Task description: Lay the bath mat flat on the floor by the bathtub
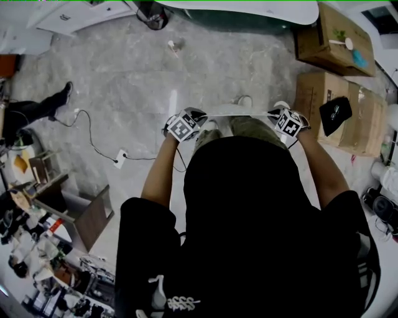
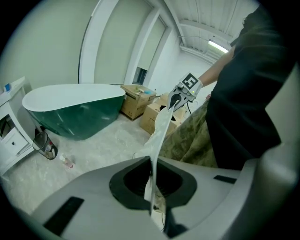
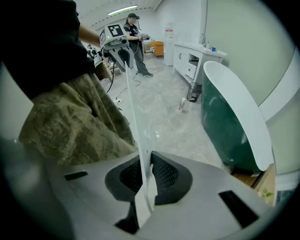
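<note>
The bath mat [image 1: 231,112] is a thin white sheet held stretched between both grippers, off the floor and in front of the person's legs. My left gripper [image 1: 186,124] is shut on one end of it, and the mat's edge [image 2: 153,154] runs up between the jaws. My right gripper [image 1: 288,122] is shut on the other end, where the mat [image 3: 135,126] stands edge-on. The green bathtub [image 1: 249,13] with a white rim lies ahead across the marble floor. It also shows as the bathtub [image 2: 70,110] at left and as the bathtub [image 3: 229,112] at right.
Cardboard boxes [image 1: 336,40] stand to the right of the tub, with more boxes [image 1: 348,118] beside my right gripper. A cable with a plug [image 1: 120,158] trails on the floor at left. A small bottle [image 1: 172,45], a white cabinet [image 1: 74,13] and a second person [image 3: 133,37] are farther off.
</note>
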The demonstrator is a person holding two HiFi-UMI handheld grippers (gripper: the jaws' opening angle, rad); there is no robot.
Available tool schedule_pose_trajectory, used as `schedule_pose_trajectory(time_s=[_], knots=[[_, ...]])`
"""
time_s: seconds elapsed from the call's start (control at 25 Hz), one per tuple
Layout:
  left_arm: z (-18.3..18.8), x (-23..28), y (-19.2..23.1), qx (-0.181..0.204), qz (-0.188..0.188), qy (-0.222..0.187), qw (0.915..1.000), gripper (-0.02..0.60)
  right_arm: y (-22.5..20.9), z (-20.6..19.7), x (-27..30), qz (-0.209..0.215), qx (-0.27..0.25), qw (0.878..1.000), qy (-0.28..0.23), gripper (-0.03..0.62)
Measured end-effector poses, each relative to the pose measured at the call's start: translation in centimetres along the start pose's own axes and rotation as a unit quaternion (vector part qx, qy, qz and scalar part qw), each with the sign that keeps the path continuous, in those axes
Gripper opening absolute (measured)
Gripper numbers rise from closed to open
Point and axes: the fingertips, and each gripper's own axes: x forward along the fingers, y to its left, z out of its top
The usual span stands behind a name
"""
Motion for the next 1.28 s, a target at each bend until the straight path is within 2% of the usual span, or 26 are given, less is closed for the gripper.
schedule_pose_trajectory(time_s=[0.2,0.4,0.56,0.76,0.96,1.28], knots=[[3.7,1.6,2.2,-0.026,0.003,0.011,0.9996,0.025,-4.8,-1.1,-0.8,0.012,0.004,1.000,-0.008,0.032],[7.6,4.5,2.9,-0.076,-0.002,0.012,0.9970,0.025,-8.7,-4.1,-1.7,0.024,0.019,0.999,-0.011,0.032],[10.8,6.2,3.6,-0.072,-0.003,0.015,0.9973,0.025,-11.9,-5.8,-2.4,0.017,0.039,0.999,-0.022,0.032],[13.7,7.1,4.3,-0.073,-0.002,0.039,0.9966,0.025,-14.2,-7.3,-3.0,0.024,0.062,0.997,-0.041,0.032],[17.5,8.2,5.7,-0.068,-0.003,0.057,0.9961,0.025,-16.9,-8.9,-3.9,0.035,0.113,0.991,-0.063,0.032],[21.7,10.7,8.0,-0.059,0.015,0.064,0.9961,0.025,-21.6,-10.9,-4.1,0.041,0.126,0.988,-0.081,0.032]])
